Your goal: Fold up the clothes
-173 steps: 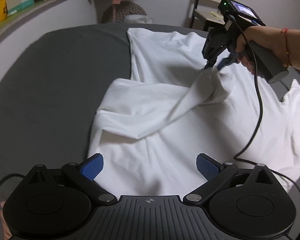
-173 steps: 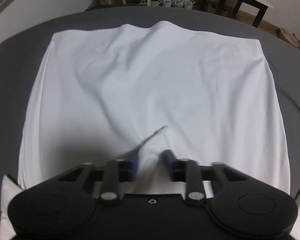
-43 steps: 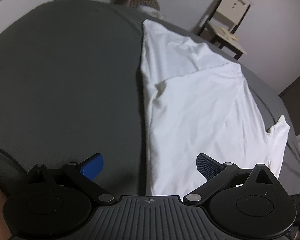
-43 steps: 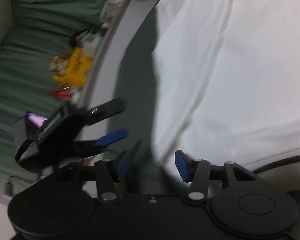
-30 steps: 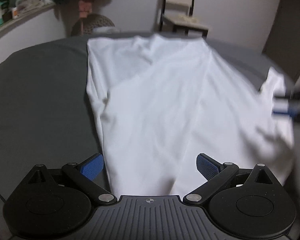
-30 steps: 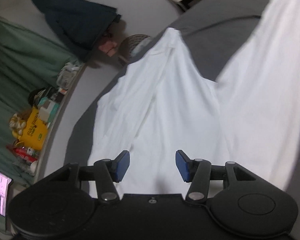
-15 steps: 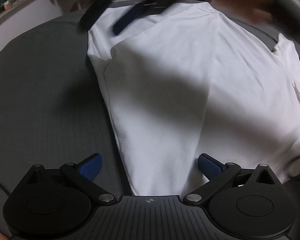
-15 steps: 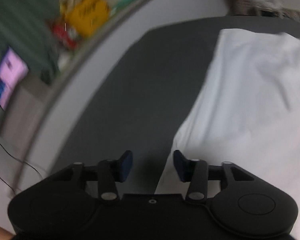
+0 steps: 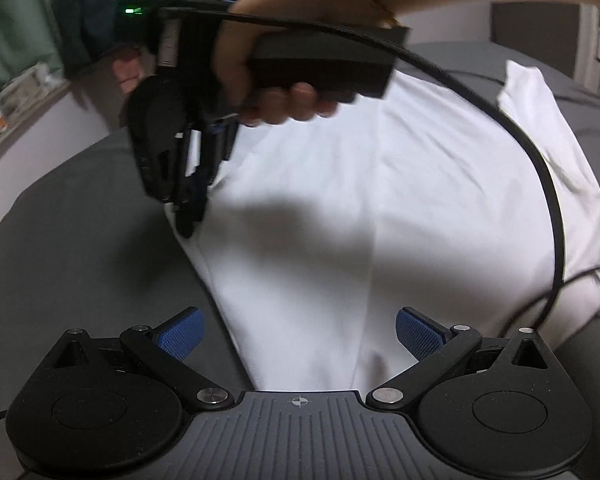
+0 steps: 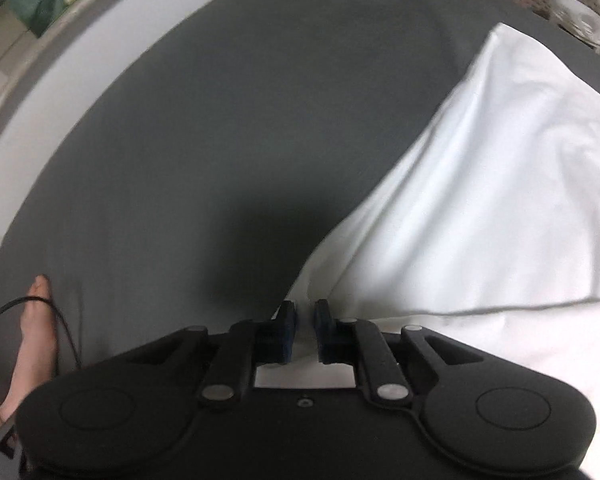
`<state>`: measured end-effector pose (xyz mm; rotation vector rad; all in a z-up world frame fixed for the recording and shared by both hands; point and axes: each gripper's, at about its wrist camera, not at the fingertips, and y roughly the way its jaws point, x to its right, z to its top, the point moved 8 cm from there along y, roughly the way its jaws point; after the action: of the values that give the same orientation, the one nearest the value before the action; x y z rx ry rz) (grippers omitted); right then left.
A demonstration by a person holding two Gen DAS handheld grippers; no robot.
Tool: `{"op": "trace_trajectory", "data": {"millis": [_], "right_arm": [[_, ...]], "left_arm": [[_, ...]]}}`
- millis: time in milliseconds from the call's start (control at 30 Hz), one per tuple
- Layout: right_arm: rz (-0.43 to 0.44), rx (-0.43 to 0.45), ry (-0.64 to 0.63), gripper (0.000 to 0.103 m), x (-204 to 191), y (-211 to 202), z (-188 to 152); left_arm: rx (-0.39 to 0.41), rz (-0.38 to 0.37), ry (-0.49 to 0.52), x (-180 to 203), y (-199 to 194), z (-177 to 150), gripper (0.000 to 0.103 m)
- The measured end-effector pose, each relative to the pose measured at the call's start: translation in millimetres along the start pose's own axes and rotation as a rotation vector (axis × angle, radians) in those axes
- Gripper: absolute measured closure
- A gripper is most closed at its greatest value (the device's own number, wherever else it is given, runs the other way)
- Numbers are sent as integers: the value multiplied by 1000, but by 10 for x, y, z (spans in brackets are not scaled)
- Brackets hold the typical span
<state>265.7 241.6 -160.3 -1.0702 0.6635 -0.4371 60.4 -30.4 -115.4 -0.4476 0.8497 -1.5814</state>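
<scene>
The soft, limp white shirt lies on the grey bed; the right tongs pinch its folded edge, the left tongs spread over its near end.

white shirt | partly folded, wrinkled | lying on grey bed

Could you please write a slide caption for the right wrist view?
Right gripper pinches the left edge of the white shirt lying on the dark grey bed sheet.

L gripper fingers wide; R gripper pinched.
</scene>
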Motion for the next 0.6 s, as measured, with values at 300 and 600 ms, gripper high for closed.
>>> {"op": "trace_trajectory", "data": {"millis": [300,600], "right_arm": [[-8,-42,-46,93,-83,122,111],[77,16,55,99,-254,364,406]], "left_arm": [[-26,-30,35,88,25,-63,0],[-112,-20,58,118,168,-175,0]]}}
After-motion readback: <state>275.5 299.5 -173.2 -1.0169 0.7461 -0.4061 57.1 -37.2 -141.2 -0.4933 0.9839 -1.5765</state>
